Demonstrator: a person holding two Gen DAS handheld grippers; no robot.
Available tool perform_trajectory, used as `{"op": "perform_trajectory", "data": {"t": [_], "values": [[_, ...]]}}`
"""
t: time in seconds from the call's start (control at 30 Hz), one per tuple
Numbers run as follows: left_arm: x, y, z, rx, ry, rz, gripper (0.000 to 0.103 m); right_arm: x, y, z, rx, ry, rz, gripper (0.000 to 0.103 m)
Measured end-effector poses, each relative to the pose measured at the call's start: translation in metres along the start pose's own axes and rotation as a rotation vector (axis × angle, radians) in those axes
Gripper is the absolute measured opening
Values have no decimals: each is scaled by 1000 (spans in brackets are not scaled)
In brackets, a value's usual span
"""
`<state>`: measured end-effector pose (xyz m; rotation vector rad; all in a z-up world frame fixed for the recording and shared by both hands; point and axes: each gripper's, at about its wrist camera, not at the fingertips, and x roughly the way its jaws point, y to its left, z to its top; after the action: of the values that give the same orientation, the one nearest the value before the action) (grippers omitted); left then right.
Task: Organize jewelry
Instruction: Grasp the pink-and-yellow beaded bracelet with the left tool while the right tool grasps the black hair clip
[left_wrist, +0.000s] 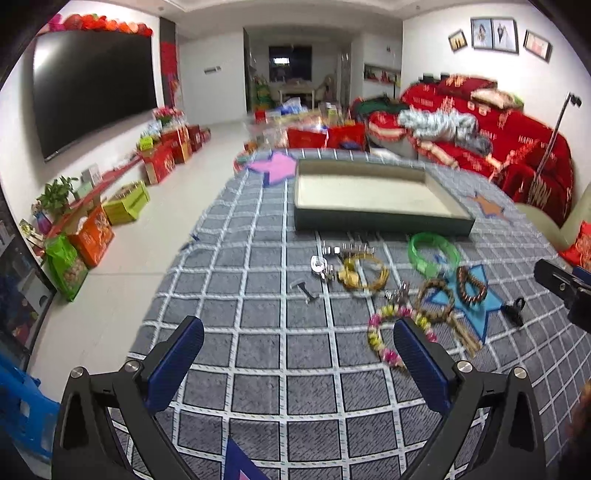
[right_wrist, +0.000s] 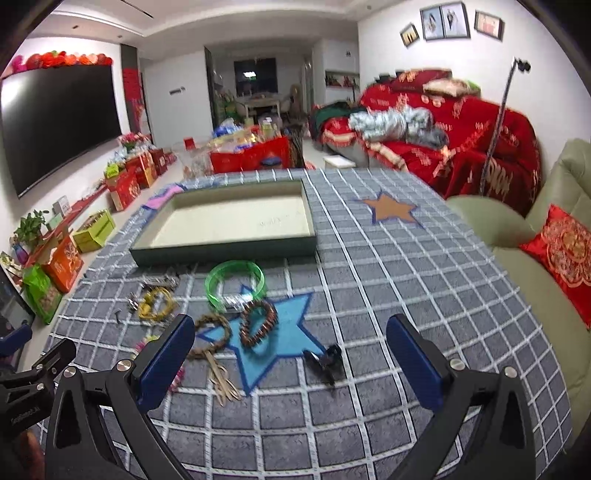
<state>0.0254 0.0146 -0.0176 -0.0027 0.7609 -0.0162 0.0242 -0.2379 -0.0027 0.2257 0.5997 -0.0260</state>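
Loose jewelry lies on the grey checked cloth (left_wrist: 258, 332) in front of an empty dark green tray (left_wrist: 380, 221), also in the right wrist view (right_wrist: 221, 254). There is a green bangle (left_wrist: 434, 253) (right_wrist: 235, 282), a yellow bracelet (left_wrist: 364, 275) (right_wrist: 157, 304), a dark bead bracelet (left_wrist: 471, 286) (right_wrist: 258, 325), a brown tasselled bracelet (left_wrist: 436, 299) (right_wrist: 214, 334), a pink-yellow flower bracelet (left_wrist: 380, 332), silver clips (left_wrist: 321, 266) and a black clip (right_wrist: 327, 362). My left gripper (left_wrist: 299, 358) is open and empty, above the cloth near the flower bracelet. My right gripper (right_wrist: 291, 354) is open and empty, over the black clip.
A red-covered sofa (right_wrist: 461, 147) stands at the back right and a green armchair with a red cushion (right_wrist: 561, 254) at the right table edge. Boxes (left_wrist: 92, 236) line the floor under the TV (left_wrist: 92, 103) at the left. A pole (right_wrist: 498, 125) stands by the sofa.
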Motion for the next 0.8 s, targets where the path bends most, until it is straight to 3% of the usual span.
{"op": "perform_trajectory", "data": {"t": [0.2, 0.27, 0.37, 0.63, 0.8], "values": [[29, -5, 1, -5, 133, -53, 103, 22, -23, -11, -14, 30, -56, 103], [42, -11, 1, 12, 193, -101, 103, 33, -30, -15, 4, 103, -67, 103], [59, -21, 0, 45, 260, -110, 103, 47, -37, -23, 31, 264, -90, 103], [75, -31, 8, 47, 296, -125, 103, 74, -42, -27, 21, 363, -112, 102], [86, -40, 9, 74, 320, -123, 101, 85, -43, -29, 16, 400, -102, 84]]}}
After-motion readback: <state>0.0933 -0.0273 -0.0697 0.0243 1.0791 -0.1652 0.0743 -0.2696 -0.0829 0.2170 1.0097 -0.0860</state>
